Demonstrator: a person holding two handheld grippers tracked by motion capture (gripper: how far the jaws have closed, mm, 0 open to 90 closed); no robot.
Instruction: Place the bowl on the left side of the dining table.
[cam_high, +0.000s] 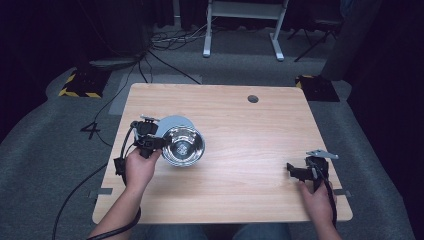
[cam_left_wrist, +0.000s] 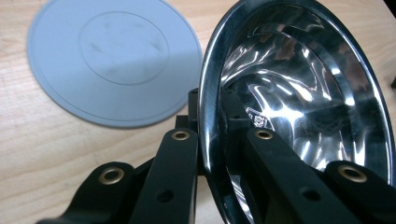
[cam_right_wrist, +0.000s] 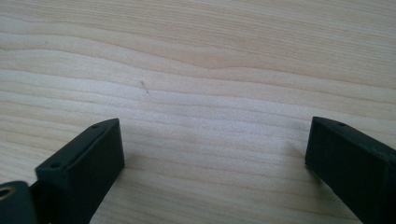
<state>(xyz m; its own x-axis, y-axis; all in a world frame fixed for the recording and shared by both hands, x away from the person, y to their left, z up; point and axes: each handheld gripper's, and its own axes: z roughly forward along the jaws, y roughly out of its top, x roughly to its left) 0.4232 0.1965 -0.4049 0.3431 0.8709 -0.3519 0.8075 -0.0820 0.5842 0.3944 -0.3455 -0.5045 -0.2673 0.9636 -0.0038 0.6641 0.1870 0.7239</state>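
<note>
Bowl (cam_high: 183, 145), steel, left of table (cam_high: 240, 130) centre, tilted, beside grey disc (cam_left_wrist: 112, 60). Your left gripper (cam_left_wrist: 212, 135) pinches its rim, one jaw inside. Right gripper (cam_right_wrist: 212, 163) spread, idle. Step: likely lifting; next, keep grip firm.

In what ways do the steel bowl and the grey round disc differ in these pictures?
The steel bowl is deep, shiny and mirror-like; the grey disc is flat and matte. The bowl is tilted, its rim pinched between the jaws of the left gripper; the disc lies flat on the table, with nothing holding it. In the high view the bowl partly covers the disc. Both are round and appear similar in width.
</note>
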